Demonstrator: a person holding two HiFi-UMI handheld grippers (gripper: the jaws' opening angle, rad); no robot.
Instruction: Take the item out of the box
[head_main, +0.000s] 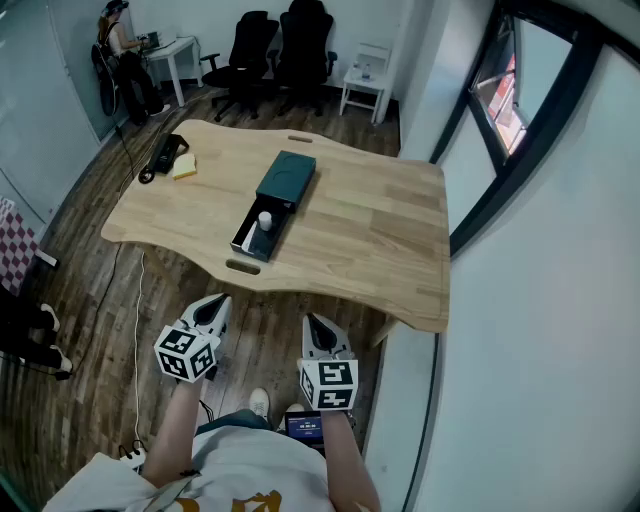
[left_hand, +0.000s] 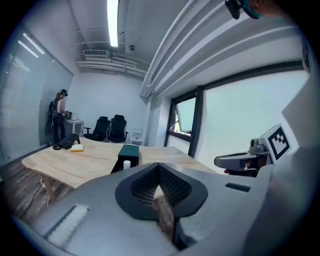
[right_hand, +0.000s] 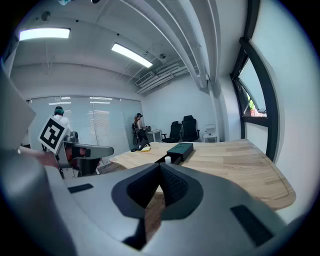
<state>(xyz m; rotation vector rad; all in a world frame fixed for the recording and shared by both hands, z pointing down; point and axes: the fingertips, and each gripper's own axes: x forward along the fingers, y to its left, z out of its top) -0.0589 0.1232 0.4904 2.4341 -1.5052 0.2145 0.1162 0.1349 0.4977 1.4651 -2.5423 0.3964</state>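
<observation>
Box (head_main: 277, 198) on table (head_main: 370, 230) lay slid open, white item (head_main: 265, 221) inside; left tool (head_main: 214, 306) and right tool (head_main: 318, 326) closed, empty; only head view showed both short of the table.

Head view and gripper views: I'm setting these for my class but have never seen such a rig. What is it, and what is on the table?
No robot: a person holds a two-jaw gripper in each hand. The head view looks down from the person's head at the left gripper, the right gripper and the wooden table beyond. The other two views come from cameras riding on the grippers, looking along their jaws; both are shut, holding nothing. On the table lies a dark green box, its drawer slid out with a small white item inside. At the far corner lie a black object and a yellow pad.
</observation>
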